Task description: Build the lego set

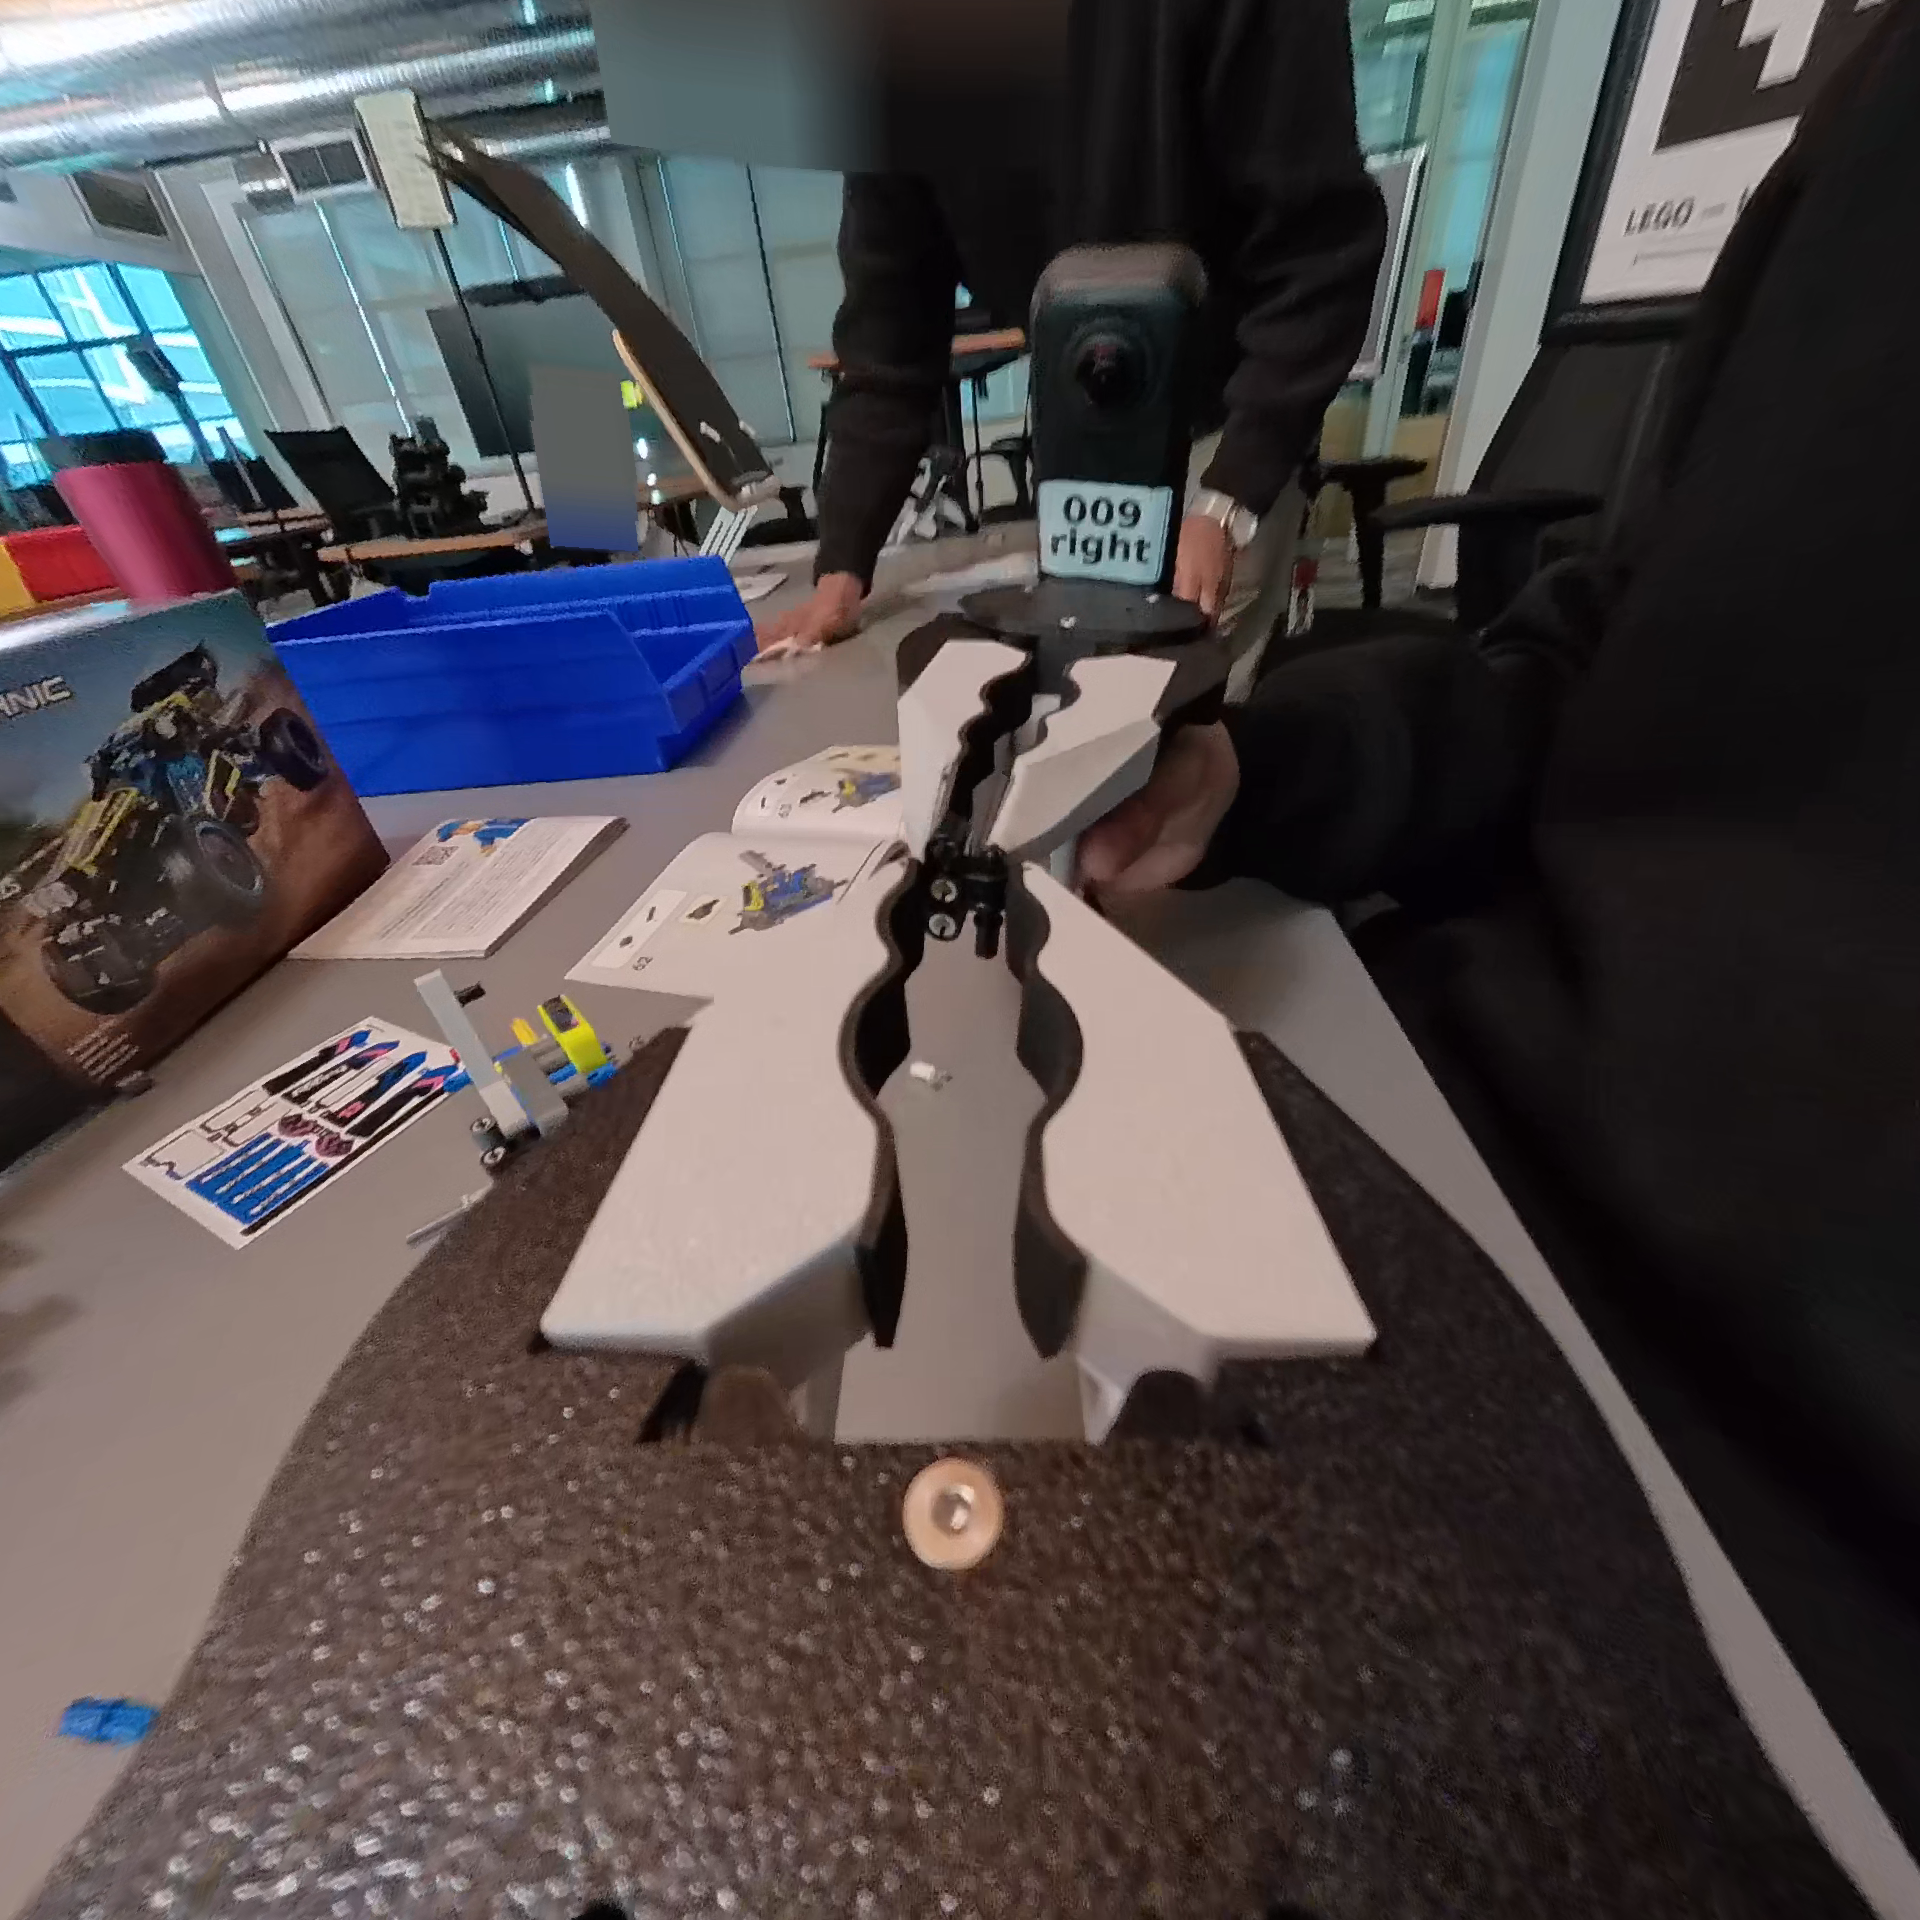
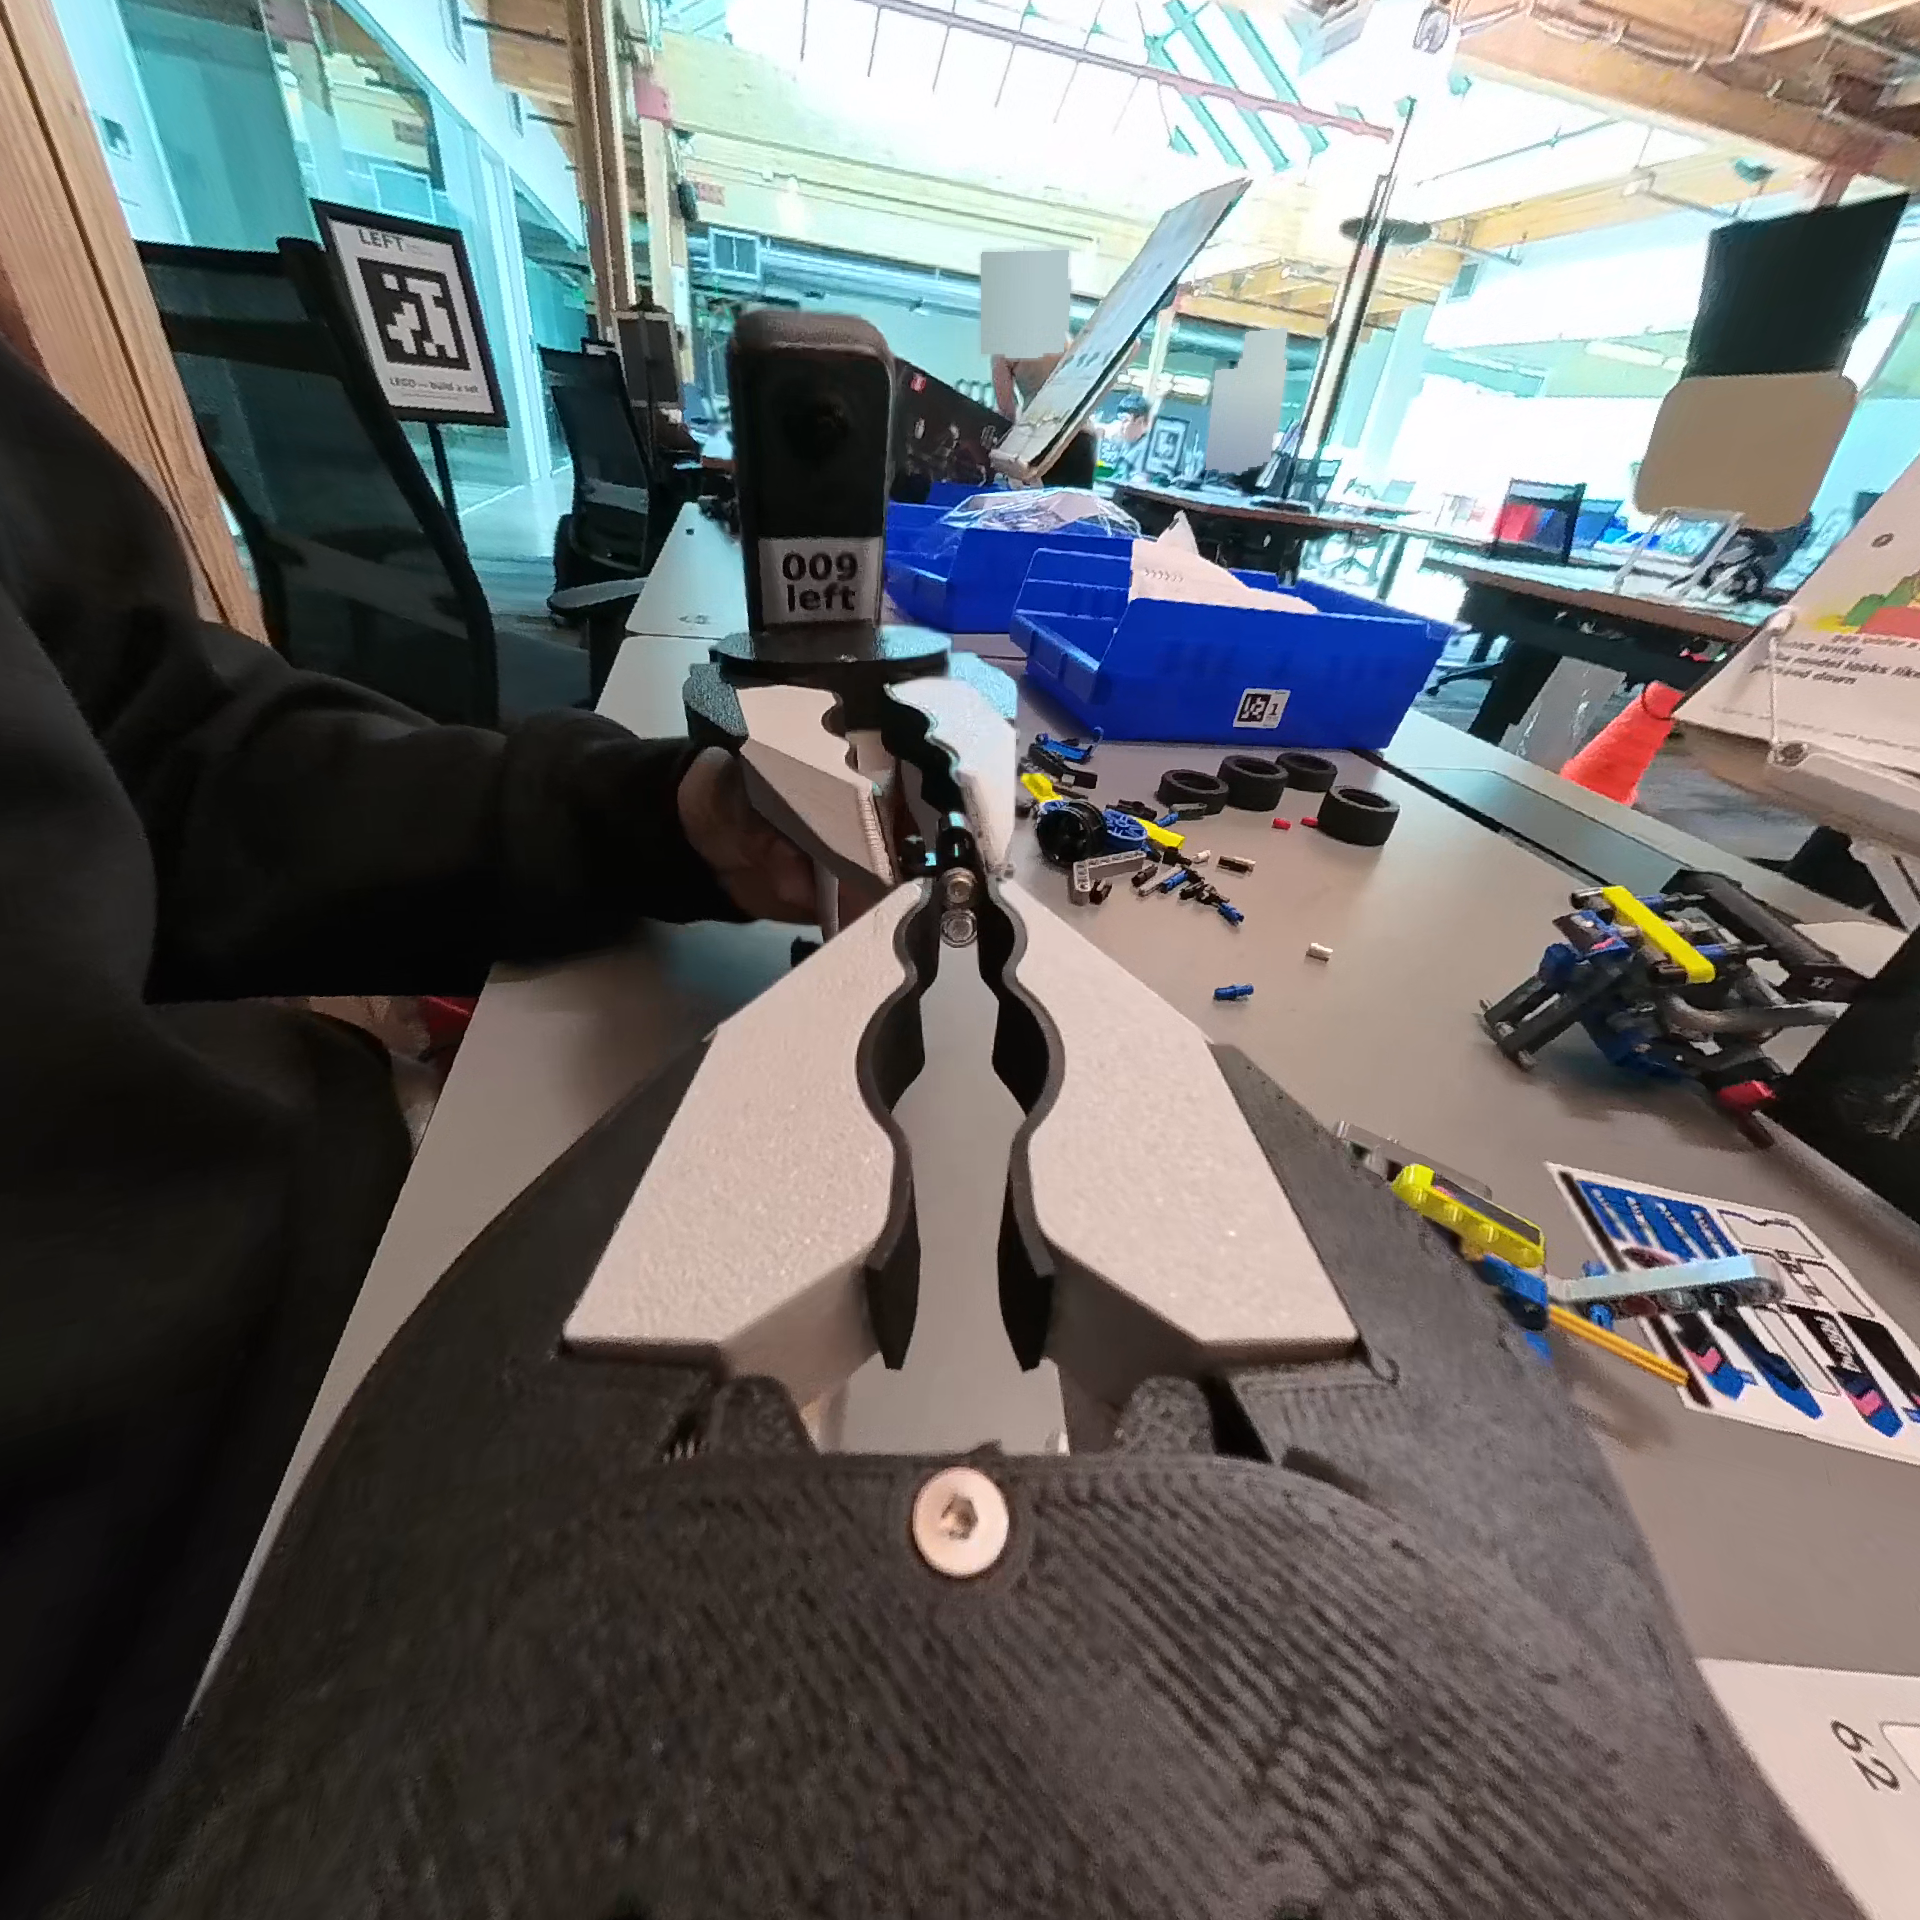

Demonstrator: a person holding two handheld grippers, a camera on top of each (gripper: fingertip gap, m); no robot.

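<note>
Your left gripper (image 1: 961, 914) and right gripper (image 2: 956, 914) meet tip to tip above the table's (image 2: 1403, 997) near edge, each pinching the same small black lego piece (image 1: 966, 883) between its fingertips. Loose lego parts (image 2: 1132, 842) and four black tires (image 2: 1278, 790) lie toward the far edge by the blue bins (image 2: 1226, 665). The half-built blue and yellow model (image 2: 1652, 987) sits mid-table, with the sticker sheet (image 1: 301, 1122) and open instruction booklet (image 1: 748, 904) nearer you.
</note>
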